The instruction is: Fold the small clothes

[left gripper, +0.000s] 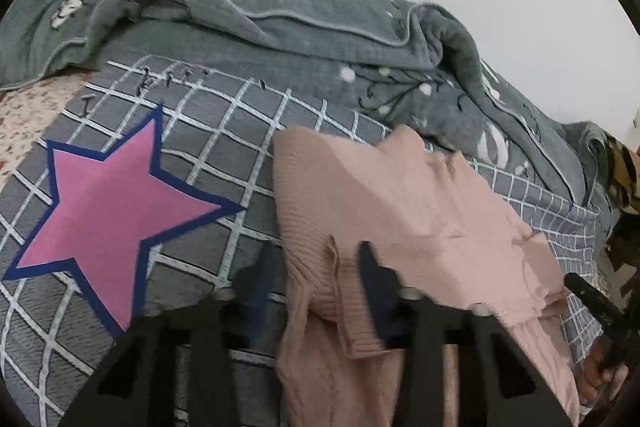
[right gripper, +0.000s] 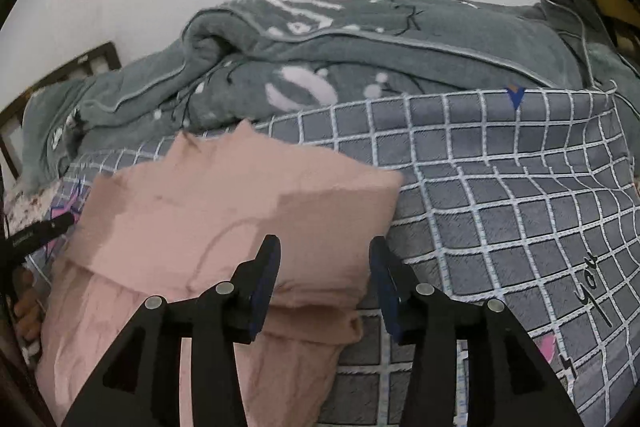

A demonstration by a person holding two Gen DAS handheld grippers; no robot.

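- A pink ribbed knit garment [left gripper: 420, 195] is spread on a grey plush bedcover [right gripper: 500, 195] crossed by a white grid.
- The left gripper [left gripper: 316, 279] is seen with fingers spread; a ribbed cuff is draped between them, touching the right finger [left gripper: 376, 291].
- The right gripper [right gripper: 324, 275] is held wide apart above the garment's lower corner, pinching nothing.
- A pink star [left gripper: 116, 211] edged in blue is printed beside the garment.
- A rumpled grey-green fleece blanket [left gripper: 280, 23] is heaped behind.
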